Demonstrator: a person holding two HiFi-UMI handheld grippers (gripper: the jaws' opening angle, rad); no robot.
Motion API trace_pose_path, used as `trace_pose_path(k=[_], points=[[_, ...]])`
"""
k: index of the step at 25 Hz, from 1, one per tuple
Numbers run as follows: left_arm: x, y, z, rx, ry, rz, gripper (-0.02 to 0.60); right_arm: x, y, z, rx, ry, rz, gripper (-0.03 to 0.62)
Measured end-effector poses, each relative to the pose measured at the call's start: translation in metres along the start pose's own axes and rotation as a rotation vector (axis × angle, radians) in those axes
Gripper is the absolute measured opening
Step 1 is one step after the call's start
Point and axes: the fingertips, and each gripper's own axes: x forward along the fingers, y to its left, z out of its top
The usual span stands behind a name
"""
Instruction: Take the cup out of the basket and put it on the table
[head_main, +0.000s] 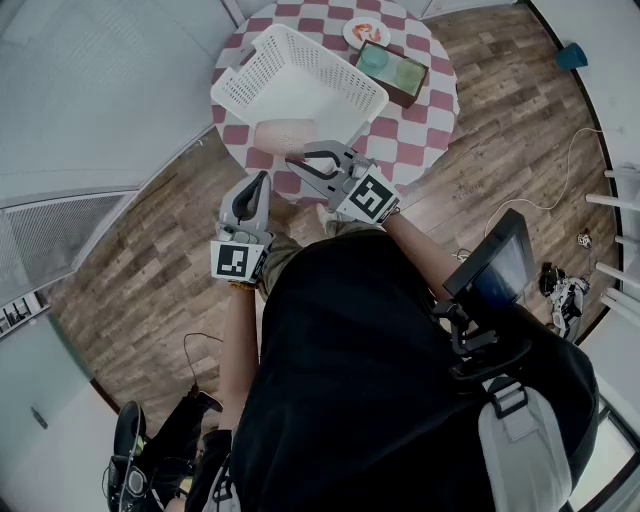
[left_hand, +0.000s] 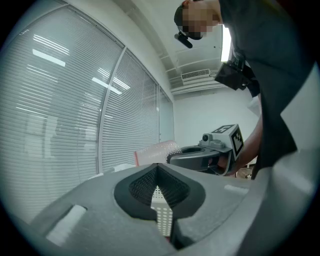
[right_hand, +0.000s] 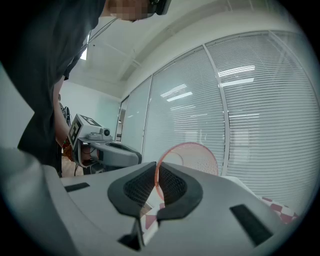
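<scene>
The cup (head_main: 283, 133) is pink and translucent. It is tipped on its side over the near part of the checked table (head_main: 425, 110), just outside the near wall of the white perforated basket (head_main: 300, 80). My right gripper (head_main: 297, 160) is shut on the cup's rim; in the right gripper view the thin pink rim (right_hand: 165, 155) runs between the black pads of the right gripper (right_hand: 156, 172). My left gripper (head_main: 262, 180) hangs off the table's near edge, shut and holding nothing. In the left gripper view, beyond the left gripper (left_hand: 157, 170), I see the cup (left_hand: 157, 151) and the right gripper (left_hand: 197, 156).
A wooden tray (head_main: 392, 70) with two green cups and a small plate (head_main: 365, 33) stand at the table's far side. Window blinds (right_hand: 250, 110) lie left of the table. A screen on a stand (head_main: 497, 262) is at my right, over wooden floor (head_main: 150, 250).
</scene>
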Motion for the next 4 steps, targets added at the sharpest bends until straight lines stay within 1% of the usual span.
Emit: trace_pose_path(k=[4], points=[[-0.0005,0.0012,-0.0046,0.001,0.035,0.007,-0.003,-0.0001,-0.002,-0.0013,0.001,0.002,-0.001,0.026]])
